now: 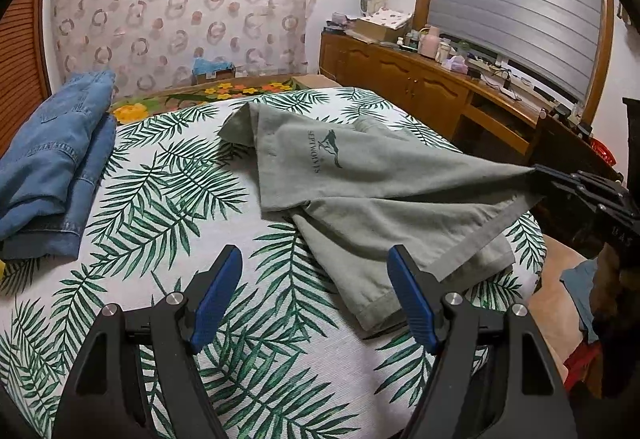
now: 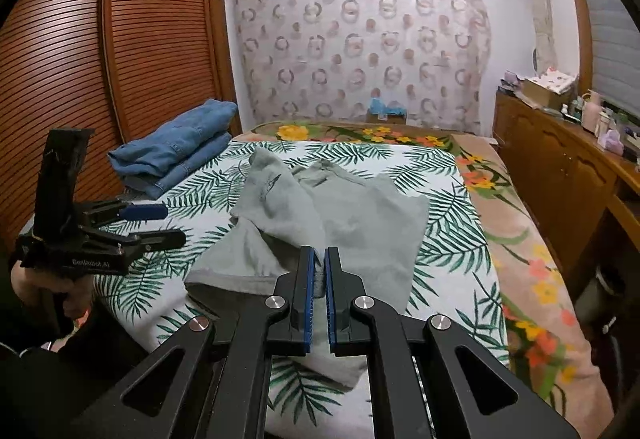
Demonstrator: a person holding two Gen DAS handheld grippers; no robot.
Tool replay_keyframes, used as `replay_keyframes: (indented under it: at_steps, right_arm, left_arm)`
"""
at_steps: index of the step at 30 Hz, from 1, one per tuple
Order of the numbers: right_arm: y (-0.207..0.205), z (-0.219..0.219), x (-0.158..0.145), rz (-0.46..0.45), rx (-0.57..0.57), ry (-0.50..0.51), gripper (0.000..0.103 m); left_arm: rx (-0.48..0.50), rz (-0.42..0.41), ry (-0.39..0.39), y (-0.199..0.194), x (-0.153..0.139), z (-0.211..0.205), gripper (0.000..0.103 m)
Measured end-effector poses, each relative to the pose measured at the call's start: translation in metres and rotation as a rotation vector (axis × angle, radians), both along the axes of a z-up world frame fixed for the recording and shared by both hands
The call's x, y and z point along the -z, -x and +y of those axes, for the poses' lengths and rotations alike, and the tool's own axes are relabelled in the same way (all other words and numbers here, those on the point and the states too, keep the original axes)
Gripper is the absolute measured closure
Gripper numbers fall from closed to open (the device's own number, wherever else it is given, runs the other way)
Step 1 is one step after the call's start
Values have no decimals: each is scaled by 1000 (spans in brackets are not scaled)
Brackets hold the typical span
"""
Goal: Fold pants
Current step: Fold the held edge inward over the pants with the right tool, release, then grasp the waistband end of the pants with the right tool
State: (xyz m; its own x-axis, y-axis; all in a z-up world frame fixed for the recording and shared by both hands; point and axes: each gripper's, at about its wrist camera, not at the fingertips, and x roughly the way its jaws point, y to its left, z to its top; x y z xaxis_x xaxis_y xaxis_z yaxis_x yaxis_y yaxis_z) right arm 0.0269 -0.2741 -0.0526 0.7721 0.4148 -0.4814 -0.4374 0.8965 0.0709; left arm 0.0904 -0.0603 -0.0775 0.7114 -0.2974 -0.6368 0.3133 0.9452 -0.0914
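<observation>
Grey-green pants with a dark printed logo lie crumpled on the leaf-patterned bed cover. My right gripper is shut on the hem of one leg and holds it lifted off the bed; in the left wrist view it pulls the cloth taut at the right. The pants also show in the right wrist view. My left gripper is open and empty above the bed, just left of the other leg's hem. In the right wrist view it hovers at the left.
Folded blue jeans lie on the bed's far left corner; they also show in the right wrist view. A wooden sideboard with clutter runs along the right. A slatted wardrobe stands at the left. A floral blanket lies beside the cover.
</observation>
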Motion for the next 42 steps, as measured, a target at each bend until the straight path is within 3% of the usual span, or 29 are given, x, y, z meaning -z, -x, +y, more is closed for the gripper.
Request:
replay_keyframes:
  at_steps: [5, 13, 27, 32, 34, 42]
  right_arm:
    - [2, -2, -2, 16, 8, 11, 98]
    - [-6, -9, 27, 112, 29, 37, 98]
    - [-9, -19, 41, 168, 25, -15, 98]
    - [-9, -22, 38, 168, 29, -2, 90]
    - [-8, -24, 34, 161, 38, 4, 79]
    - [-10, -31, 19, 120, 62, 2, 68]
  left_arm:
    - [3, 9, 0, 1, 7, -4, 27]
    - [0, 35, 7, 1, 17, -6, 27]
    - [14, 62, -11, 1, 31, -16, 27]
    - [6, 80, -22, -2, 37, -16, 27]
    - [3, 90, -27, -3, 40, -17, 27]
    - [-5, 96, -21, -5, 44, -10, 27]
